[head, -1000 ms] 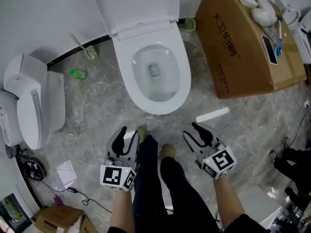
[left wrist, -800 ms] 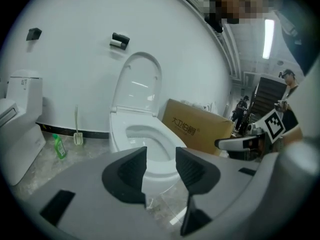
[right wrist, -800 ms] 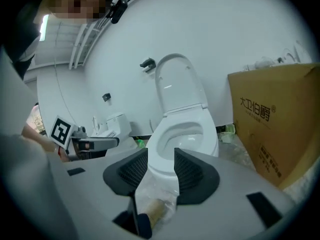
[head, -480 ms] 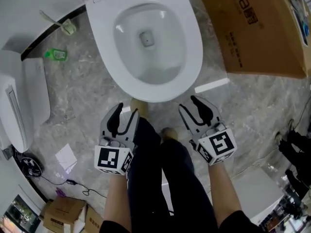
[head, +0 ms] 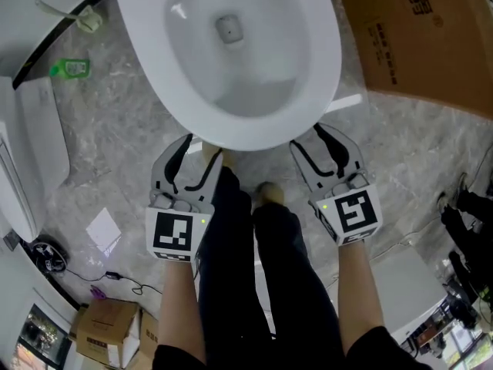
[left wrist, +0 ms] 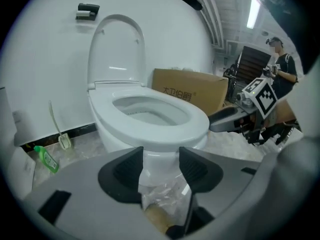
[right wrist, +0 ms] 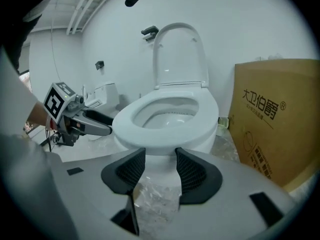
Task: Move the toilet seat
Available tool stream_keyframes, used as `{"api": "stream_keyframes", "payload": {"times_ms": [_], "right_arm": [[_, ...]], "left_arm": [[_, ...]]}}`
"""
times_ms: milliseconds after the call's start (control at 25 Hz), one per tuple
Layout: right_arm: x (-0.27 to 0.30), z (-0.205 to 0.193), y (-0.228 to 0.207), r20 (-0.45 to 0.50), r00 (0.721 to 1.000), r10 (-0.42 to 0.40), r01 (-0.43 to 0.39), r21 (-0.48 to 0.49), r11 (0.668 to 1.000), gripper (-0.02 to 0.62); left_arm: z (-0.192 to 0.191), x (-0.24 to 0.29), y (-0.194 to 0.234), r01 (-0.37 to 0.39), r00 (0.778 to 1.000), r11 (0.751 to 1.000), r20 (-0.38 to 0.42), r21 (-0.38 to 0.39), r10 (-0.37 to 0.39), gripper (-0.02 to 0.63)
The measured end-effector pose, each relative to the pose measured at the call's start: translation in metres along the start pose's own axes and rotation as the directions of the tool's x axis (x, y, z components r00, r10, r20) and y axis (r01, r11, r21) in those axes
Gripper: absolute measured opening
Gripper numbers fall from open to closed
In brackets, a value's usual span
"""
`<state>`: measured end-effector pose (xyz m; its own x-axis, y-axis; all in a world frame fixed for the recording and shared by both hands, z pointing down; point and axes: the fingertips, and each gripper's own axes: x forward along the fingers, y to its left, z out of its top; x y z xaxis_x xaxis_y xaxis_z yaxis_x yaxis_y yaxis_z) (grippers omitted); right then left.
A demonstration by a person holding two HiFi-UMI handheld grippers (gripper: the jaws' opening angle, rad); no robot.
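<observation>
A white toilet stands with its seat ring flat on the bowl and its lid raised against the wall. My left gripper is at the front left of the rim, just under its edge. My right gripper is at the front right. Both have just been opening their jaws, and nothing lies between the pads. In the left gripper view the gripper points at the bowl below the seat. The right gripper view shows the same: gripper, seat.
A large cardboard box stands right of the toilet. Left of it are another white fixture, a green bottle and a brush. The person's legs and shoes are between the grippers. Small boxes sit bottom left.
Both grippers have sunk and come forward to the toilet's front rim, and their jaws stand wider. The bowl now fills the top of the head view.
</observation>
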<state>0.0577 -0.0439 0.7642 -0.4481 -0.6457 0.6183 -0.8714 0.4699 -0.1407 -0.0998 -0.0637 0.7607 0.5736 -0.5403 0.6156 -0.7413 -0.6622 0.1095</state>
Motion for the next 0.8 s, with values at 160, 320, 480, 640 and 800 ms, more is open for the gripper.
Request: {"api": "stream_keyframes", "payload": {"times_ms": [160, 320, 480, 640, 800], "right_arm": [[0.002, 0.002, 0.000, 0.000, 1.000, 0.004, -0.004, -0.022, 1.000, 0.215], [0.000, 0.004, 0.001, -0.005, 1.000, -0.001, 0.001, -0.023, 1.000, 0.212], [-0.005, 0.011, 0.004, 0.017, 1.000, 0.005, -0.005, 0.006, 1.000, 0.207], [-0.017, 0.024, 0.008, 0.041, 0.999, 0.018, -0.018, 0.011, 1.000, 0.206], [-0.030, 0.042, 0.008, 0.060, 0.998, 0.024, -0.025, 0.018, 1.000, 0.206]], "left_arm": [[0.000, 0.003, 0.004, 0.023, 1.000, 0.999, 0.007, -0.023, -0.023, 0.229], [0.000, 0.002, 0.004, 0.028, 0.999, 0.998, 0.019, -0.062, -0.027, 0.229], [0.006, -0.004, 0.004, 0.035, 0.999, 0.995, 0.037, -0.090, -0.031, 0.229], [0.019, -0.015, 0.002, 0.046, 0.994, 0.982, 0.102, -0.185, -0.027, 0.219], [0.035, -0.026, -0.001, 0.046, 0.992, 0.979, 0.127, -0.197, -0.021, 0.216]]}}
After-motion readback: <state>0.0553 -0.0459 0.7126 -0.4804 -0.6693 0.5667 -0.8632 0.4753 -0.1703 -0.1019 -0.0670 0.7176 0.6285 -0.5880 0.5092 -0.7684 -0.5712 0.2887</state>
